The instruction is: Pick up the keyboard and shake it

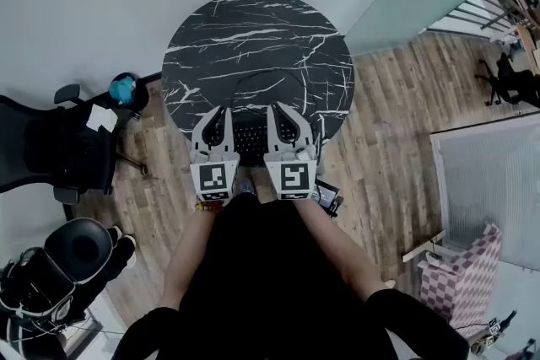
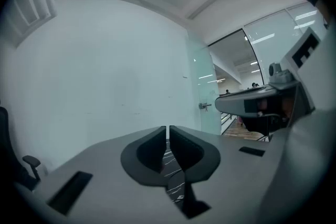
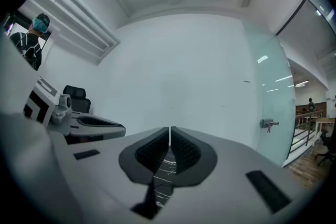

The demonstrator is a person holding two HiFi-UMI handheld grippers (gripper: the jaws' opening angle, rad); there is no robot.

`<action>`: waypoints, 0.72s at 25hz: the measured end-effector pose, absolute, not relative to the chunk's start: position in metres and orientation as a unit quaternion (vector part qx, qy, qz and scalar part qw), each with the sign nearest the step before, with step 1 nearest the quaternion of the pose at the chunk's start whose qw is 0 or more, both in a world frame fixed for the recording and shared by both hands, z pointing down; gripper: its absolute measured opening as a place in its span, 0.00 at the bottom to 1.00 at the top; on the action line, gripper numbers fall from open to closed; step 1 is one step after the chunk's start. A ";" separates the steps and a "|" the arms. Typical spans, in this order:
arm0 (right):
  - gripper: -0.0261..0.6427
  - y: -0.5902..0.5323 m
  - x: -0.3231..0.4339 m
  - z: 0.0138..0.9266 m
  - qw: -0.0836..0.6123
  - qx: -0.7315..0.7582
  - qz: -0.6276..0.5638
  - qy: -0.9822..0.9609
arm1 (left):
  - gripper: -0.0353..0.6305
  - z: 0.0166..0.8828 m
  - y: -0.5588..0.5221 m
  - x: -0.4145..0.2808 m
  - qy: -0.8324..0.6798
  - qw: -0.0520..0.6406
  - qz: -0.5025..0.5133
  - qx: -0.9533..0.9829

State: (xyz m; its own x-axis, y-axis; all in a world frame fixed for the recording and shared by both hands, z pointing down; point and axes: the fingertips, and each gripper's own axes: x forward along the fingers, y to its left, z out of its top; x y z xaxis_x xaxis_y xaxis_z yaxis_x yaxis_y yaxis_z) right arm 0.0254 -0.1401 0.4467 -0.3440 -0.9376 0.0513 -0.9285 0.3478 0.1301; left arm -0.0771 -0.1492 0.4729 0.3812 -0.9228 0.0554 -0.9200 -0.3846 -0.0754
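At six o'clock on the marble table [image 1: 253,38], the keyboard [image 1: 251,139] lies flat. My left gripper [image 2: 168,131] and right gripper [image 3: 169,134] hover closed, empty. I judge it stiff, light and slick: pinch its short ends at three and nine.

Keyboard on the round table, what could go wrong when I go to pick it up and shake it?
The left gripper and right gripper are both shut and empty, so they'd likely shove the keyboard rather than grip it. It seems to lie by the near edge of the table, so a push could slide it off.
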 end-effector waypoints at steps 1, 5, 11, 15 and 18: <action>0.09 -0.141 0.025 0.447 0.060 0.569 -0.039 -0.820 | 0.09 0.473 -0.150 -0.076 0.555 0.018 -0.045 -0.831; 0.08 -0.140 0.013 0.453 0.070 0.553 -0.032 -0.829 | 0.09 0.474 -0.148 -0.077 0.556 0.024 -0.048 -0.829; 0.08 -0.133 -0.009 0.466 0.087 0.528 -0.021 -0.844 | 0.09 0.478 -0.143 -0.084 0.558 0.031 -0.057 -0.827; 0.08 -0.132 -0.017 0.472 0.092 0.521 -0.008 -0.849 | 0.09 0.482 -0.139 -0.089 0.562 0.029 -0.060 -0.825; 0.08 -0.130 -0.021 0.473 0.096 0.518 -0.009 -0.850 | 0.09 0.483 -0.136 -0.094 0.564 0.030 -0.063 -0.823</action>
